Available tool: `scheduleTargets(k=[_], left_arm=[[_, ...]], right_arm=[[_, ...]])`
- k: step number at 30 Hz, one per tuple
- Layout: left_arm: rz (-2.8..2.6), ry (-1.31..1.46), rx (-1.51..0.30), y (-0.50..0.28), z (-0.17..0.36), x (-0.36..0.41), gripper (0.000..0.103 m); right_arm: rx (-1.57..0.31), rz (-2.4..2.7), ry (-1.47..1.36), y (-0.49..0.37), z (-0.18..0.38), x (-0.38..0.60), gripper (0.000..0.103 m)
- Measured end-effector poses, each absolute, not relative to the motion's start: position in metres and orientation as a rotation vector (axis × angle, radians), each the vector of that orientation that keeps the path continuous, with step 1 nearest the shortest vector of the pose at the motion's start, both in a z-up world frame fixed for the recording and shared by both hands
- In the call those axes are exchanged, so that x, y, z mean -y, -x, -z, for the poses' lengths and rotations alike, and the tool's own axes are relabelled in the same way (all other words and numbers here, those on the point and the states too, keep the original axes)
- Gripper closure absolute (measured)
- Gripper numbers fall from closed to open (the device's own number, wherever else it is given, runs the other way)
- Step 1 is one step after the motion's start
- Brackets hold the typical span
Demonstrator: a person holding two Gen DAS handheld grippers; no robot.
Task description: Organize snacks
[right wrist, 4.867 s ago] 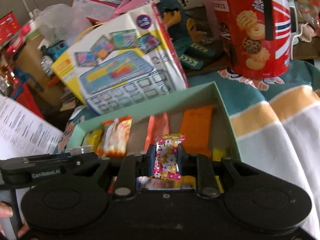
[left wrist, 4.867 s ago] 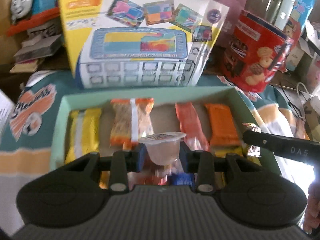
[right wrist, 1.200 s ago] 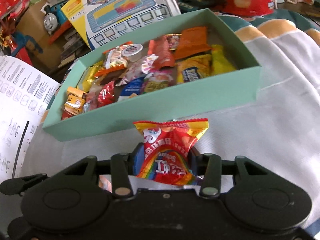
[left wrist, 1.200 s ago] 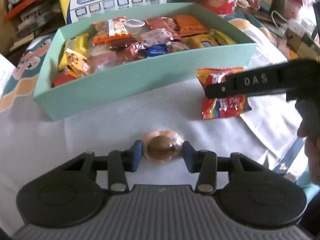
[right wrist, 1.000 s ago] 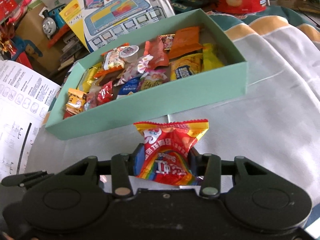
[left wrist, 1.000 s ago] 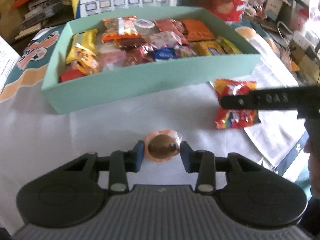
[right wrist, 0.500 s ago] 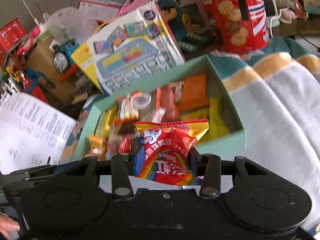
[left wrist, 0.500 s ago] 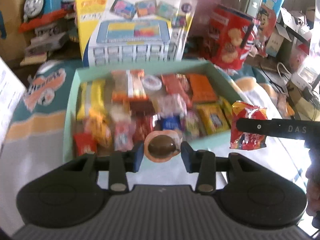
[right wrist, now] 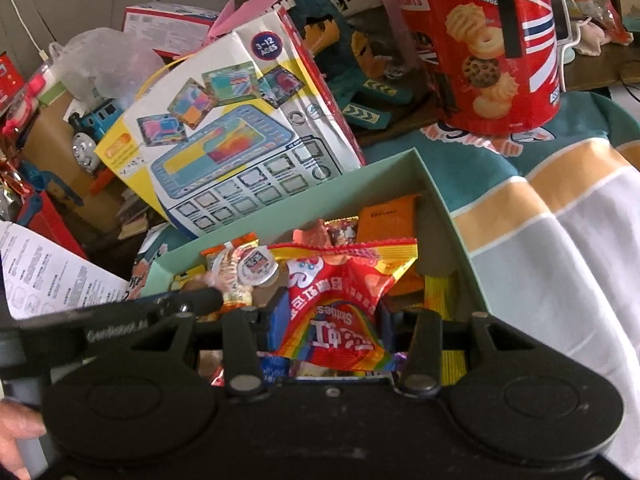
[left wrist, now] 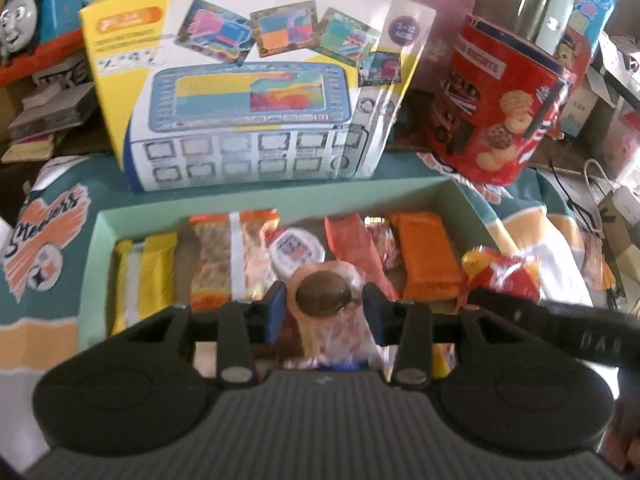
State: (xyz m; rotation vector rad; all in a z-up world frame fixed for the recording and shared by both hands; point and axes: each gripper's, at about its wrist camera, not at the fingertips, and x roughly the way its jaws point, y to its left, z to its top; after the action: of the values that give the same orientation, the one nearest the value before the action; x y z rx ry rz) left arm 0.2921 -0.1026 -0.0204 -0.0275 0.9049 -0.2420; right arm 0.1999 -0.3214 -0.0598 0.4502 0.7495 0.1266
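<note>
Carrying two snacks to the green box (left wrist: 256,204) is the step in hand. In the left wrist view, the left gripper (left wrist: 323,312) sits at lower centre with a round brown-centred sweet (left wrist: 322,294) between its blue pads; the jaws are opening, and blur makes it hard to say whether the pads still press it. The sweet hangs over the box's middle, above the packed wrappers. At right, the other tool's finger crosses under a red packet.

In the right wrist view, the right gripper (right wrist: 332,320) is closed partway on that red rainbow packet (right wrist: 340,304), at centre frame, over the box's right half. Next, I judge, each snack needs lowering into a free spot and releasing cleanly.
</note>
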Motion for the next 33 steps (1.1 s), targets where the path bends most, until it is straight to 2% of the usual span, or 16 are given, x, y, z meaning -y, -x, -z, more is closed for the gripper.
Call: scheduleTargets(k=[4, 5, 6, 7, 8, 9, 15, 33], left_arm=[[0.239, 0.034, -0.910, -0.312, 0.026, 0.111, 0.058], [0.227, 0.026, -0.920, -0.315, 0.029, 0.114, 0.046], [0.212, 0.020, -0.923, -0.316, 0.032, 0.114, 0.030], [0.190, 0.011, -0.923, -0.316, 0.034, 0.114, 0.025], [0.169, 0.002, -0.924, -0.315, 0.037, 0.113, 0.018], [0.158, 0.000, -0.929, -0.313, 0.039, 0.110, 0.015], [0.120, 0.017, -0.949, -0.292, 0.045, 0.092, 0.001], [0.099, 0.047, -0.988, -0.174, 0.038, 0.056, 0.000]], right_arm=[[-0.747, -0.131, -0.461, -0.211, 0.063, 0.323, 0.056], [-0.745, -0.132, -0.465, -0.213, 0.064, 0.322, 0.052], [-0.744, -0.135, -0.469, -0.215, 0.064, 0.322, 0.033], [-0.744, -0.136, -0.474, -0.215, 0.064, 0.322, 0.023], [-0.737, -0.130, -0.477, -0.215, 0.064, 0.322, 0.006], [-0.722, -0.127, -0.477, -0.213, 0.063, 0.321, 0.003], [-0.723, -0.125, -0.485, -0.205, 0.060, 0.319, 0.000], [-0.791, -0.112, -0.387, -0.122, 0.053, 0.299, 0.000]])
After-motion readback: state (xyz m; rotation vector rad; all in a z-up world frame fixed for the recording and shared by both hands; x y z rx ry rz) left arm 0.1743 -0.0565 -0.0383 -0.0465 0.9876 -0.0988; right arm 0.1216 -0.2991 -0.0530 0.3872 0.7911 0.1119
